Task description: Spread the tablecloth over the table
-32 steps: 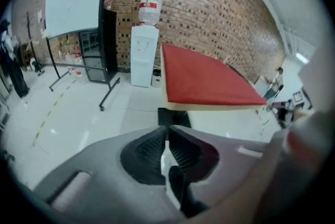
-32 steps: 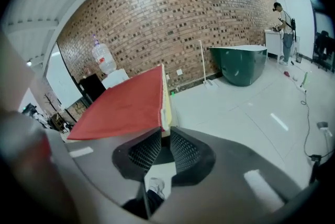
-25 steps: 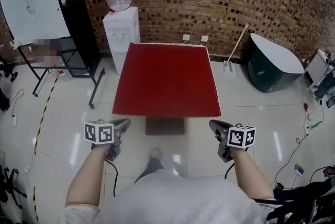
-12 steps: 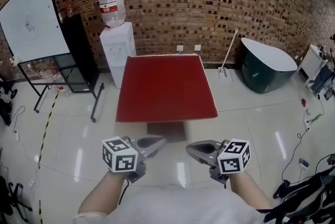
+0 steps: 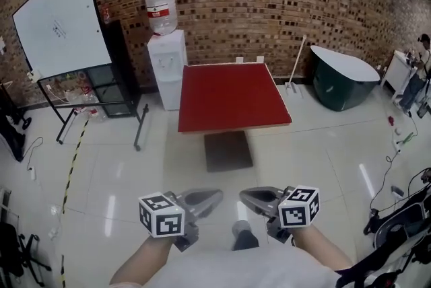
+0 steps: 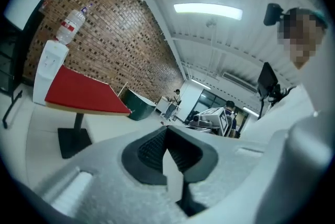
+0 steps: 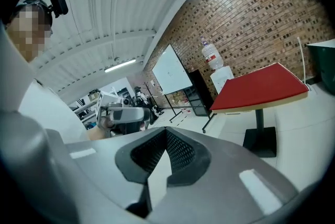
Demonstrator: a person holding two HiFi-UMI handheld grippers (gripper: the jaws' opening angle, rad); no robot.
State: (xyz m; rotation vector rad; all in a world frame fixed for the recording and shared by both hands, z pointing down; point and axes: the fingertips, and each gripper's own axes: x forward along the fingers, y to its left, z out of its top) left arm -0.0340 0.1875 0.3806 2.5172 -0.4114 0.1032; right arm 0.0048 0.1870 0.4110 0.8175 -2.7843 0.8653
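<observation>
A red tablecloth [image 5: 232,97] lies flat over the square pedestal table, covering its whole top; it also shows in the left gripper view as the tablecloth [image 6: 84,93] and in the right gripper view as the tablecloth [image 7: 259,87]. Both grippers hover low in the head view, close to the person's body and well short of the table. My left gripper [image 5: 217,194] is shut and empty, pointing right. My right gripper [image 5: 244,194] is shut and empty, pointing left, its tip a short gap from the left one. Each gripper view shows the other one: the right gripper [image 6: 214,115] and the left gripper [image 7: 123,113].
A water dispenser [image 5: 167,64] stands against the brick wall left of the table. A whiteboard [image 5: 60,27] and a black rack [image 5: 111,88] are further left. At the right stand a dark tub with a white lid [image 5: 343,81] and a leaning mop [image 5: 295,64]. The table's base [image 5: 227,150] sits on glossy tile.
The person has backed away from the table, which now looks smaller and farther. Both grippers swung inward from wide apart until their tips nearly meet. Both stayed shut.
</observation>
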